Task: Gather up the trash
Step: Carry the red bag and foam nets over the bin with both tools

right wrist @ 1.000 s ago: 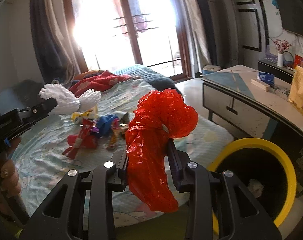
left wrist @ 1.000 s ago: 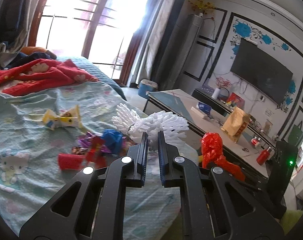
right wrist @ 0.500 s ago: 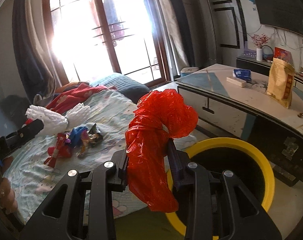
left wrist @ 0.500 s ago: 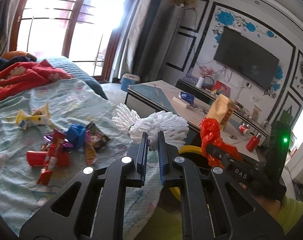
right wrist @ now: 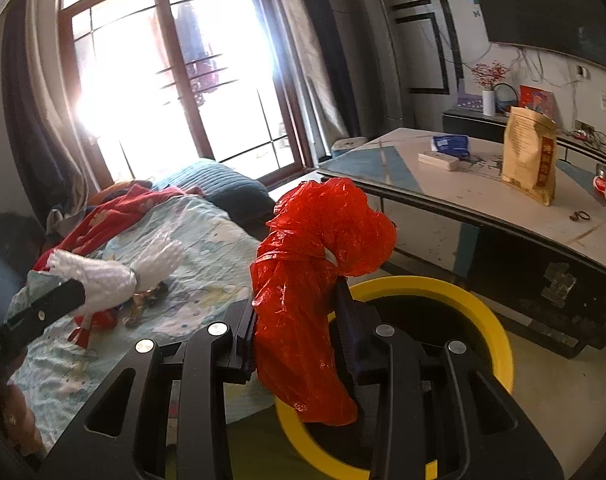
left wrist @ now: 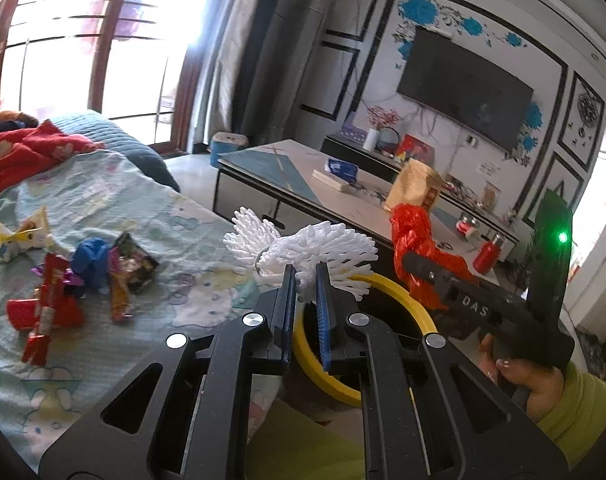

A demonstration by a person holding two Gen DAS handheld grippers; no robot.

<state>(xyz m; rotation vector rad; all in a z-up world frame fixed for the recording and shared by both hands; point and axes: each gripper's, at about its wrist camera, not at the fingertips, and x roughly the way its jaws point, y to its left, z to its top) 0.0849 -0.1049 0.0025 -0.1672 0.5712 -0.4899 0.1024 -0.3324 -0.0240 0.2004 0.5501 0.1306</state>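
My left gripper (left wrist: 303, 276) is shut on a white foam net (left wrist: 307, 248) and holds it over the near rim of the yellow-rimmed bin (left wrist: 399, 292). My right gripper (right wrist: 297, 312) is shut on a crumpled red plastic bag (right wrist: 315, 264) and holds it above the left rim of the same bin (right wrist: 487, 320). The red bag (left wrist: 415, 248) and right gripper also show in the left wrist view, and the foam net (right wrist: 103, 276) shows in the right wrist view. Several wrappers (left wrist: 83, 276) lie on the bed.
The bed with its light blue printed sheet (left wrist: 123, 360) is on the left, with a red blanket (left wrist: 23, 152) at its far end. A low table (right wrist: 463, 200) carrying a paper bag (right wrist: 529, 156) stands behind the bin. A window is at the back.
Both grippers have swung right, away from the bed, with their loads. The yellow bin has come into the left wrist view and sits larger and closer under the red bag.
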